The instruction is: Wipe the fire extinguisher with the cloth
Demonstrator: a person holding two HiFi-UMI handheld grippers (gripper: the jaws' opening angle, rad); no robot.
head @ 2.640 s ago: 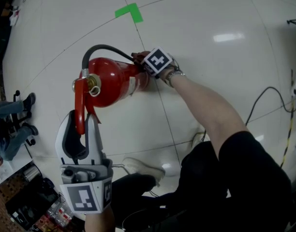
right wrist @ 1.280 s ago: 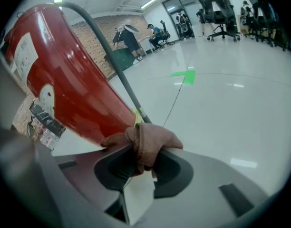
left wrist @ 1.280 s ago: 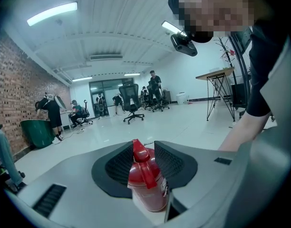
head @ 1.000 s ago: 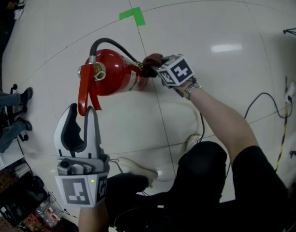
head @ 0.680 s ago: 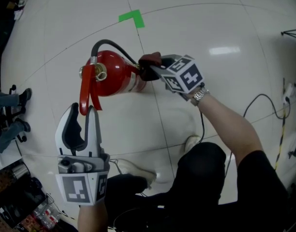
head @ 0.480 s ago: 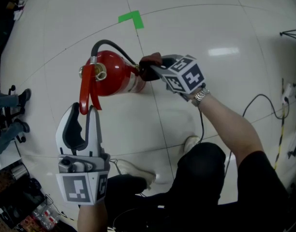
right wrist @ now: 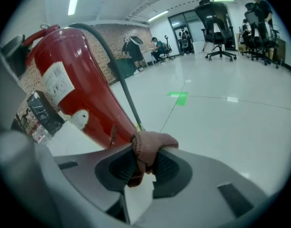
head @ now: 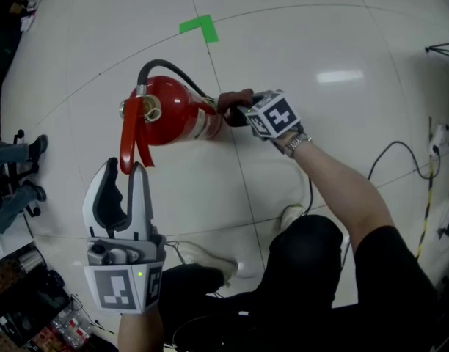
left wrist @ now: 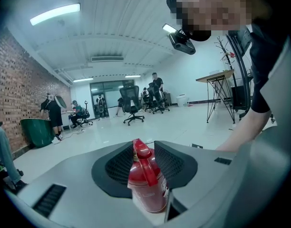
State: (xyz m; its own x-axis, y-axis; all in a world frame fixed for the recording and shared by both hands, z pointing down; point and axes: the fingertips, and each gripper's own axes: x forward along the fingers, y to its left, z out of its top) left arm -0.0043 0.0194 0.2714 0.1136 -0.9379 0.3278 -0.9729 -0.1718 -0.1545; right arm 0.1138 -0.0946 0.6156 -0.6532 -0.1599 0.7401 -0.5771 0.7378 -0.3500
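A red fire extinguisher (head: 173,116) stands tilted on the white floor, its black hose (head: 169,72) arching over the top. My left gripper (head: 126,169) is shut on its red handle (left wrist: 144,163), which sits between the dark pads. My right gripper (head: 239,113) holds a dark red cloth (head: 232,101) against the lower side of the cylinder, near the label. In the right gripper view the cloth (right wrist: 150,144) is bunched between the jaws, which have just been closing on it, and the extinguisher (right wrist: 74,91) fills the left side.
A green tape corner (head: 197,26) marks the floor beyond the extinguisher. A black cable (head: 400,149) runs at the right. My shoes (head: 206,254) are below. A seated person's legs (head: 15,182) and clutter sit at the left edge; office chairs (right wrist: 217,23) stand far off.
The right gripper with the cloth rose up the extinguisher's side, then came back down to its lower part. The left gripper and the extinguisher stayed put.
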